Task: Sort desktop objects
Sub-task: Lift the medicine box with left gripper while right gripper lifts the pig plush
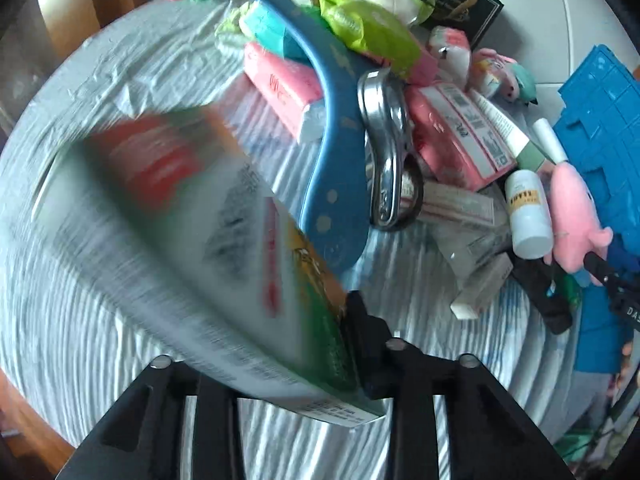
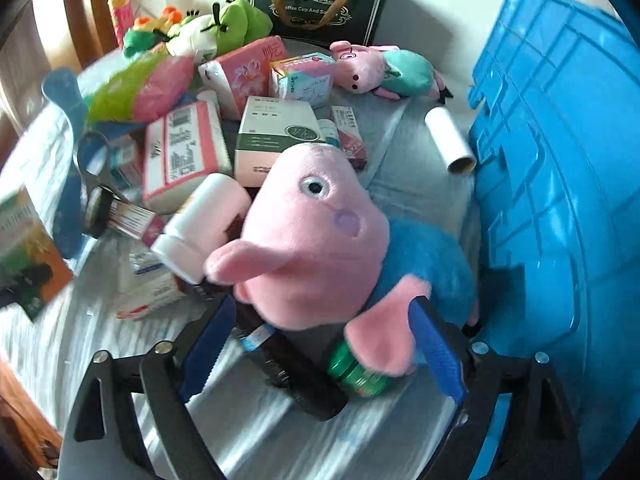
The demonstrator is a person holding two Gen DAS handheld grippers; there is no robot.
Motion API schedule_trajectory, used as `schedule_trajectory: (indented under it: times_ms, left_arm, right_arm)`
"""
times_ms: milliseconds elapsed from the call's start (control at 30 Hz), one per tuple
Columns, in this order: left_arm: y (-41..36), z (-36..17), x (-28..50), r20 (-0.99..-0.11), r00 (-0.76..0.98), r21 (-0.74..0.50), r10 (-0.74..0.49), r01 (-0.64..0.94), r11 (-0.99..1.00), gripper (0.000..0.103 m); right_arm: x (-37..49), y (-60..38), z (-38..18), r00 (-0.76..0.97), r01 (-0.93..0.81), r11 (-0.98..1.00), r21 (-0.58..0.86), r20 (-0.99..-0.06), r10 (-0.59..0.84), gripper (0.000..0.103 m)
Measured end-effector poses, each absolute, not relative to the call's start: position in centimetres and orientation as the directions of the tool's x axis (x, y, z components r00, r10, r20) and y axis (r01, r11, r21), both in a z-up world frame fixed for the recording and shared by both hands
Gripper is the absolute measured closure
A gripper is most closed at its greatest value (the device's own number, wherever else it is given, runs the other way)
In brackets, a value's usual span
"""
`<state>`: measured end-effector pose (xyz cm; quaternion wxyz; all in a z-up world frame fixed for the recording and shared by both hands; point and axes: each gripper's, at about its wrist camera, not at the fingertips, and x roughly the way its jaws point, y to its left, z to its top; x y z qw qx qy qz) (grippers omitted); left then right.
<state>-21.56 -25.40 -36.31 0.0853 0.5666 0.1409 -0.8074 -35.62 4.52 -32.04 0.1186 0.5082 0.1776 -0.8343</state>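
The blue crate stands at the right edge of the counter; its upper part is cut off by the frame. The black gift bag behind the pile reads "Coffee Cup And S…"; a gold handle hides the remaining letters.

The left claw is clamped on a flat box printed in red, green and orange. Motion blur makes its text unreadable, and the left finger is hidden behind the box.

The right claw has its blue-padded fingers apart on either side of the pink pig plush in a blue shirt, which lies on the near side of the pile. Contact cannot be determined.

The pink tissue pack carries barcode labels too small to read. The white bottle shows an orange label; its lettering is illegible.
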Motion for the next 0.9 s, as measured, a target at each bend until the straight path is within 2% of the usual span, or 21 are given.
schedule_trajectory:
  times_ms: [67,267,300,333,400,433,467,500,600,667,733,767,800,833,900]
  left_arm:
    - [-24.8,-35.6,-22.0,-0.934,-0.358,-0.098,-0.004,0.267,-0.959,0.084]
    - [-24.6,-33.3,-22.5,-0.912,-0.41,-0.094,-0.014,0.242,-0.966,0.084]
    - [-24.5,-33.0,-22.6,-0.91,-0.415,-0.094,-0.014,0.239,-0.967,0.084]
    - [-24.5,-32.6,-22.6,-0.907,-0.421,-0.094,-0.013,0.233,-0.968,0.084]
    - [-24.3,-31.9,-22.7,-0.9,-0.437,-0.101,-0.006,0.223,-0.97,0.084]
    - [-24.3,-31.5,-22.6,-0.896,-0.444,-0.108,0.002,0.214,-0.971,0.084]
    - [-24.3,-31.2,-22.4,-0.893,-0.45,-0.113,0.009,0.205,-0.972,0.084]
    - [-24.2,-30.9,-22.4,-0.89,-0.456,-0.115,0.014,0.195,-0.974,0.084]
    - [-23.7,-30.4,-22.9,-0.884,-0.467,-0.124,0.032,0.169,-0.978,0.084]
    - [-23.4,-30.4,-23.2,-0.881,-0.47,-0.132,0.046,0.151,-0.98,0.084]
    - [-23.4,-30.5,-23.5,-0.88,-0.471,-0.141,0.057,0.145,-0.979,0.084]
    - [-23.3,-30.6,-23.7,-0.881,-0.47,-0.147,0.064,0.143,-0.979,0.084]
    - [-23.2,-30.7,-23.8,-0.882,-0.467,-0.15,0.068,0.14,-0.979,0.084]
    - [-23.1,-30.8,-23.8,-0.884,-0.462,-0.151,0.072,0.135,-0.979,0.084]
    - [-22.6,-31.2,-24.1,-0.89,-0.448,-0.15,0.08,0.123,-0.981,0.084]
  right_arm:
    - [-36.3,4.5,-32.5,-0.466,0.384,-0.901,-0.199,-0.885,-0.003,0.0]
    - [-38.7,4.0,-34.2,-0.475,0.398,-0.896,-0.195,-0.88,-0.02,0.001]
    - [-38.9,3.8,-34.0,-0.478,0.394,-0.9,-0.188,-0.878,-0.026,0.019]
    - [-38.7,3.5,-33.3,-0.485,0.393,-0.903,-0.172,-0.873,-0.045,0.032]
    - [-38.3,3.0,-32.1,-0.497,0.392,-0.909,-0.14,-0.864,-0.082,0.054]
    - [-38.2,2.9,-31.6,-0.494,0.39,-0.913,-0.118,-0.864,-0.099,0.058]
    - [-38.1,3.0,-31.0,-0.489,0.386,-0.919,-0.083,-0.863,-0.128,0.076]
    - [-37.8,3.1,-30.2,-0.476,0.384,-0.923,-0.021,-0.861,-0.178,0.086]
    - [-36.4,3.4,-28.3,-0.433,0.387,-0.913,0.127,-0.849,-0.302,0.086]
    - [-35.6,3.4,-27.6,-0.45,0.393,-0.914,0.1,-0.846,-0.287,0.086]
    - [-35.6,3.9,-27.7,-0.477,0.361,-0.933,0.008,-0.858,-0.191,0.074]
    - [-35.7,4.2,-27.9,-0.477,0.345,-0.938,-0.032,-0.867,-0.146,0.045]
    - [-35.7,4.5,-28.2,-0.476,0.334,-0.94,-0.068,-0.873,-0.106,0.008]
    - [-35.7,4.7,-28.4,-0.474,0.34,-0.936,-0.088,-0.876,-0.09,0.0]
    - [-35.5,5.1,-29.3,-0.465,0.369,-0.92,-0.134,-0.884,-0.057,0.0]
